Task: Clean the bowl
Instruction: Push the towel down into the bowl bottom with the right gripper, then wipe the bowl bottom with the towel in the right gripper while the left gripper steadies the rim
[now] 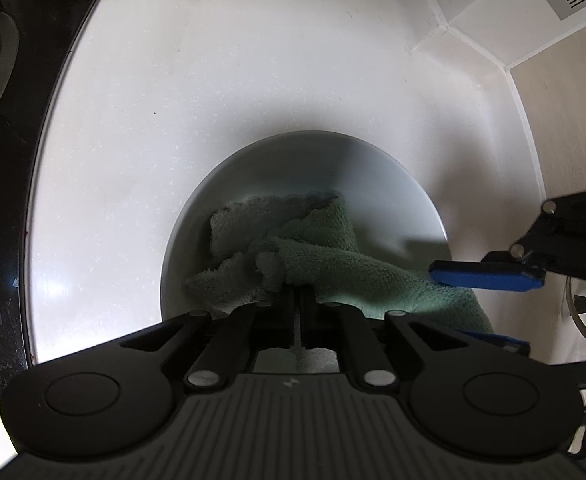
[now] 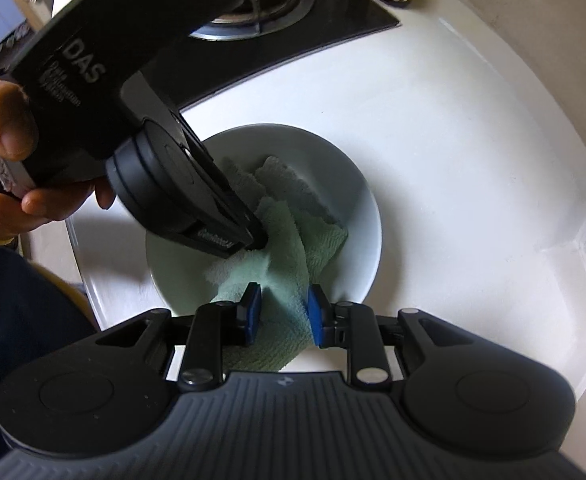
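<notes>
While the "DAS"-marked left gripper (image 2: 259,242) pinches the green cloth (image 2: 289,240), the right gripper (image 2: 283,312) straddles it, unclenched.

Both tongs point steeply down: left tongs (image 2: 257,243) nearly closed, right tongs (image 2: 283,312) standing apart.

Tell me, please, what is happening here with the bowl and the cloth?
A person is wiping a white bowl on a white counter with a green cloth, using a handheld gripper in each hand. The left gripper is pinched on a bunched fold of the cloth inside the bowl, pointing steeply down. The right gripper is open, its blue pads either side of the cloth's tail, which trails over the near rim. A gas hob sits behind.
</notes>
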A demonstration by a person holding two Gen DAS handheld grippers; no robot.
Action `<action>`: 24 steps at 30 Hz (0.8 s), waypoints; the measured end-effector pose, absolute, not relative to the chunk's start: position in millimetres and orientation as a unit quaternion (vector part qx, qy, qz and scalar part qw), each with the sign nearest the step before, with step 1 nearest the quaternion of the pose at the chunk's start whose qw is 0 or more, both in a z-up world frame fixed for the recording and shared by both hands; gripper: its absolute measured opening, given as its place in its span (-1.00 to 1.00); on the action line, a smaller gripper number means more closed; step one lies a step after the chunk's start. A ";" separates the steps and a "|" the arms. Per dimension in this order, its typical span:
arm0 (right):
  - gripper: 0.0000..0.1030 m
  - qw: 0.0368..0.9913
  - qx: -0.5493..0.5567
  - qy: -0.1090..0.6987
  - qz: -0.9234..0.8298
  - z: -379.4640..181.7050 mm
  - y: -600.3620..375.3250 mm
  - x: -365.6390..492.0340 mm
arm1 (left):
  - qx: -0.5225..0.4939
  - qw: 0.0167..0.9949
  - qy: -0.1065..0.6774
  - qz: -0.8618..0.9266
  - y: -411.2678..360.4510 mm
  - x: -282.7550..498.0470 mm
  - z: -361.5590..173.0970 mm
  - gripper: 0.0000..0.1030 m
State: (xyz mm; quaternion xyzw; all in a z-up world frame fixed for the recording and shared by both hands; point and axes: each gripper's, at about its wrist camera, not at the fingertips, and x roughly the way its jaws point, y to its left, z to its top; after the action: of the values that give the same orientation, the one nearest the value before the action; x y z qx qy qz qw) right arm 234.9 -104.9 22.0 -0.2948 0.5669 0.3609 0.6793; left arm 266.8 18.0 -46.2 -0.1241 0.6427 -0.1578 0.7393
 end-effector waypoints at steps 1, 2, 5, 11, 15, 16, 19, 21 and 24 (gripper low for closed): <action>-0.59 0.675 -0.296 0.572 0.361 17.7 -102.9 236.8 | -0.126 0.739 0.643 -0.157 16.8 267.8 -46.2 -0.88; -0.56 0.667 -0.297 0.581 0.360 9.7 -100.5 240.9 | -0.128 0.740 0.642 -0.158 17.0 267.9 -46.0 -0.88; -0.54 0.662 -0.288 0.596 0.352 -9.5 -96.4 247.6 | -0.126 0.743 0.639 -0.157 17.2 266.9 -45.2 -0.88; -0.62 0.706 -0.260 0.559 0.348 -20.4 -104.8 235.7 | -0.124 0.751 0.630 -0.153 16.3 266.0 -44.7 -0.91; -0.81 0.756 -0.250 0.508 0.329 -17.5 -112.9 209.0 | -0.107 0.765 0.616 -0.157 14.6 263.5 -36.4 -0.97; -0.82 0.775 -0.233 0.492 0.321 -12.9 -118.4 203.4 | -0.102 0.771 0.608 -0.156 17.1 261.5 -30.9 -0.97; -0.83 0.823 -0.169 0.447 0.307 11.1 -139.7 190.7 | -0.098 0.796 0.578 -0.152 32.5 255.3 -10.0 -0.97; -0.83 0.845 -0.144 0.418 0.301 27.1 -151.3 182.7 | -0.099 0.805 0.565 -0.148 44.9 252.8 0.3 -0.97; -0.82 0.856 -0.148 0.396 0.297 44.1 -157.9 177.5 | -0.096 0.816 0.555 -0.130 60.2 252.1 7.5 -0.97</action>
State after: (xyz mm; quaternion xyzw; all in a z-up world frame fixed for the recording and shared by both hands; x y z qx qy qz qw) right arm 177.5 -157.9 44.1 -0.1477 0.3957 0.2966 0.8565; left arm 252.1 60.2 7.5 -0.0965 0.5551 -0.1301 0.8159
